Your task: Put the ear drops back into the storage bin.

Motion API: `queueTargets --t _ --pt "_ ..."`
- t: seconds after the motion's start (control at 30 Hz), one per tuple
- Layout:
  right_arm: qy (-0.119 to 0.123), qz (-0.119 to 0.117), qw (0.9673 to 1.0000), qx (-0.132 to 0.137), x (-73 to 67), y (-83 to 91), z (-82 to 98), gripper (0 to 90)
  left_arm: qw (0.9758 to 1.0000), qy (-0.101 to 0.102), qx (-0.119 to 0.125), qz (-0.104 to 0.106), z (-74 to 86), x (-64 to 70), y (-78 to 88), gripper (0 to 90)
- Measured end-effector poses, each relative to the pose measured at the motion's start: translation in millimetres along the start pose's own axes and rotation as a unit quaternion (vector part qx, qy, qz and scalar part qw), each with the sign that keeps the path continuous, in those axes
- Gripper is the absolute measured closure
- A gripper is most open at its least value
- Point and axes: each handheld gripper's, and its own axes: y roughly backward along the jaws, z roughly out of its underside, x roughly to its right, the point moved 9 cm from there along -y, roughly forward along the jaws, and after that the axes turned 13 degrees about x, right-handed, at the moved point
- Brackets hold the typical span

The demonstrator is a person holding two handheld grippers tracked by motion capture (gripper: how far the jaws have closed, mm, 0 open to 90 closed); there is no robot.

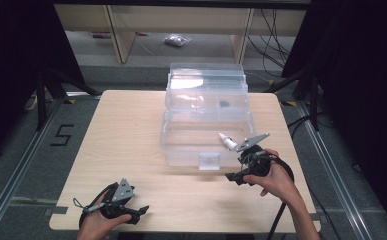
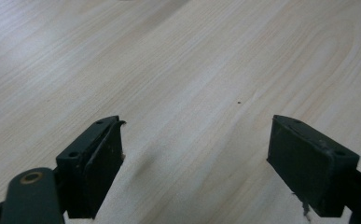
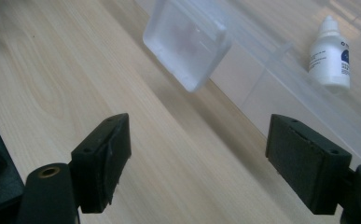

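Note:
A clear plastic box stands in the middle of the wooden table with its lid raised at the back. A small white dropper bottle lies inside it near the front right. The box's frosted front latch hangs down. My right gripper hovers just in front of the box's front right corner, open, with only tabletop between its jaws. My left gripper rests near the table's front left edge, open over bare wood.
A small dark item sits in the box's upper tier. Beyond the table are wooden shelf legs, a plastic bag on the floor and cables at the right. A taped "5" marks the floor at the left.

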Motion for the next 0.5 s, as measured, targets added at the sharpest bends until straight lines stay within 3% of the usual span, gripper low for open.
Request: queueTargets --t 0.03,0.07,0.17,0.23,0.33,0.4,0.43,0.47,0.5 --pt "0.014 -0.004 0.9999 0.001 2.4 -0.2 1.4 23.2 1.0000 0.001 0.002 -0.003 -0.2 -0.1 -0.5 17.5" --pt "-0.001 0.011 0.9999 0.000 2.2 -1.3 4.7 23.1 1.0000 -0.005 0.006 -0.005 -1.2 -0.8 -1.0 17.5" --pt "0.006 0.003 0.9999 0.010 1.5 -0.5 8.8 22.6 1.0000 -0.001 0.004 -0.002 -1.2 -0.1 -0.6 17.5" --pt "-0.011 0.016 0.9998 0.005 0.3 0.9 13.5 22.6 1.0000 -0.006 0.003 -0.001 -0.9 -0.7 -0.4 17.5" --pt "-0.006 0.001 0.9999 0.012 -2.4 0.3 15.9 22.5 1.0000 -0.006 0.002 -0.004 -0.8 -0.9 -0.8 17.5" --pt "-0.018 0.018 0.9997 0.003 -1.3 0.9 19.9 22.4 1.0000 -0.004 0.006 -0.003 -1.4 -0.4 -0.9 17.5" --pt "0.002 0.006 0.9999 0.013 -1.1 -0.7 19.7 22.4 1.0000 -0.004 0.002 -0.003 -1.0 -0.7 -0.4 17.5" --pt "0.004 0.008 0.9998 0.020 -1.6 -1.2 18.8 22.3 1.0000 -0.004 0.004 -0.003 -1.1 -0.7 -0.6 17.5" --pt "-0.002 0.000 0.9999 0.010 -3.8 -0.2 20.6 22.2 1.0000 -0.004 0.007 -0.004 -1.5 -0.4 -0.6 17.5"
